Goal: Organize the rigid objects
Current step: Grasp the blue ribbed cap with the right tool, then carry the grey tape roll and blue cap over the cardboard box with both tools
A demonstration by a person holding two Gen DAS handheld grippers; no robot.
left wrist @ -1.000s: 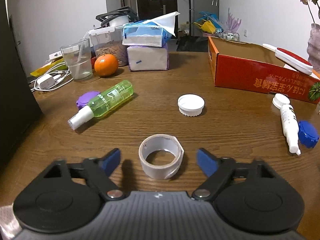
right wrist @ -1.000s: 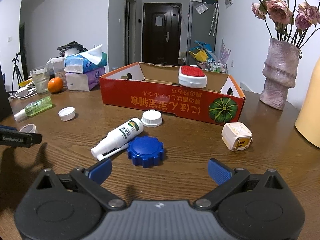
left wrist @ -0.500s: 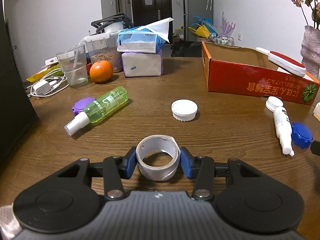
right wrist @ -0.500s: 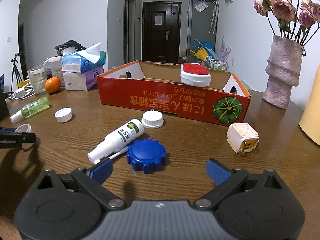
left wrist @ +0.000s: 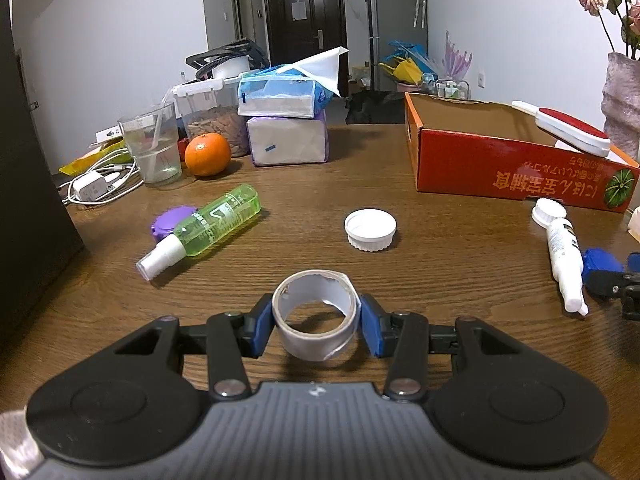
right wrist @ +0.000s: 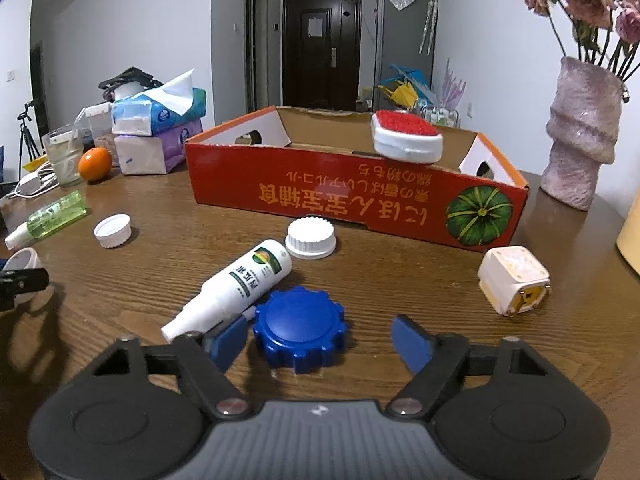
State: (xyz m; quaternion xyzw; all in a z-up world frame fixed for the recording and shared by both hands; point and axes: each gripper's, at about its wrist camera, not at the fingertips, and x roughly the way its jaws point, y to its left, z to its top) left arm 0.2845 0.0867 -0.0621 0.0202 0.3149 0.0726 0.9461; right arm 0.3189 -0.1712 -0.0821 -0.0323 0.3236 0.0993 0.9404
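Left wrist view shows the left claw (left wrist: 316, 322) pinching a grey roll of tape (left wrist: 315, 314), its blue pads pressed on either side of the ring, low at the centre of the frame, with the roll seemingly resting on the brown wooden counter (left wrist: 440, 264). That grip looks settled, so the step in hand is the pick-up on both sides at once.

Over in the right wrist view the right claw (right wrist: 320, 344) has just been closing around a blue ridged plastic lid (right wrist: 299, 330) at lower centre. Its left pad sits just beside the lid's rim while the right pad stands clearly apart, so the lid lies between the jaws but is not yet gripped.

Next, I'd judge, the right claw needs to finish closing squarely on the lid, then both loads should be lifted and carried to the open red cardboard box (right wrist: 352, 196) across the middle of the frame.

A white spray bottle (right wrist: 236, 284) lies touching or nearly touching the lid's upper left edge, close to the left pad, and could get nudged or caught. A white ribbed cap (right wrist: 311, 237) sits just before the box, a cream cube-shaped gadget (right wrist: 513, 279) lies to the right, and a red-and-white brush (right wrist: 406, 141) rests on the box rim.
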